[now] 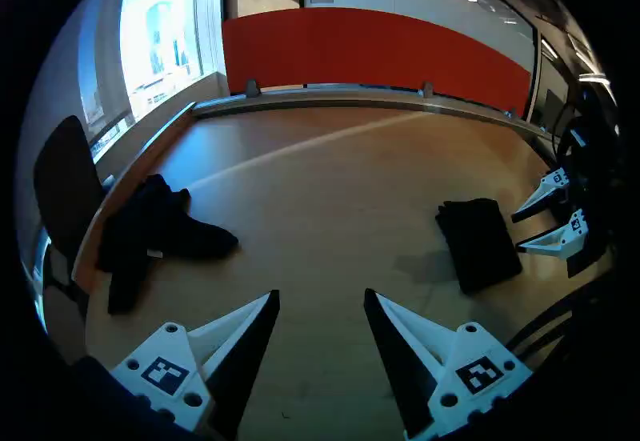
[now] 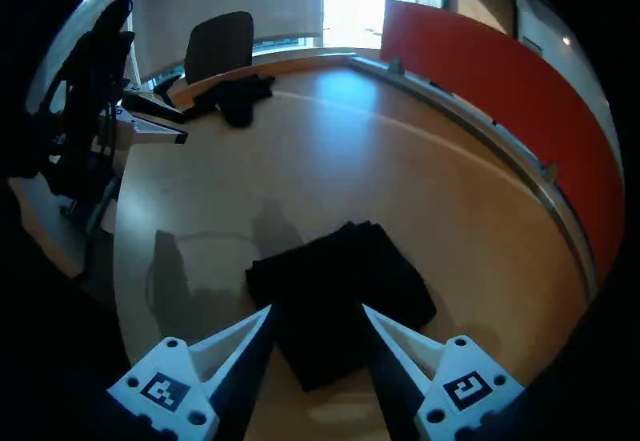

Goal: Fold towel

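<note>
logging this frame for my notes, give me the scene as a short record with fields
surface: wooden table
folded towel: black, folded into a flat rectangle, lying on the table just ahead of the right gripper
crumpled cloth: dark loose pile at the table's far edge, beside the chair
left gripper: open, over bare table, holding nothing
right gripper: open, fingers to either side of the folded towel's near end; contact cannot be told
backdrop: red panel along the table's back edge, window next to it

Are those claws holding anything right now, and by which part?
Nothing is held: left gripper and right gripper are open, and the folded towel lies on the table.
</note>
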Action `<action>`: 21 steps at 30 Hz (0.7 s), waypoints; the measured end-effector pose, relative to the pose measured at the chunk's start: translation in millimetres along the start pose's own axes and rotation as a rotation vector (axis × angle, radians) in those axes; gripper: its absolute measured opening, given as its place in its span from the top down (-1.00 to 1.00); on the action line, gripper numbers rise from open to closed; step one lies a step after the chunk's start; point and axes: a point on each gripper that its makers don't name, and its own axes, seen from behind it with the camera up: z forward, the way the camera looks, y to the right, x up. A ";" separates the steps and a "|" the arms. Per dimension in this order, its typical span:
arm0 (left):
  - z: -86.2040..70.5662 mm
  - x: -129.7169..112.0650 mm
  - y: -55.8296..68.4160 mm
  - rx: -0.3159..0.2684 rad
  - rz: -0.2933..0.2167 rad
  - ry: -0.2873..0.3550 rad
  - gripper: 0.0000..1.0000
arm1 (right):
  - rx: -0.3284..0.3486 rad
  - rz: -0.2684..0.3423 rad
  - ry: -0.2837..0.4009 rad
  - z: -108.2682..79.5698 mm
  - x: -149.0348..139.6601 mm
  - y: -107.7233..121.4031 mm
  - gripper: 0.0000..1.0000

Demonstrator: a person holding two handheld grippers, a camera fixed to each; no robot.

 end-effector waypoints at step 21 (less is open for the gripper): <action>-0.6 -3.6 5.9 -0.006 0.009 -0.001 -0.55 | -0.024 0.054 -0.105 -0.3 -72.7 -4.4 -0.36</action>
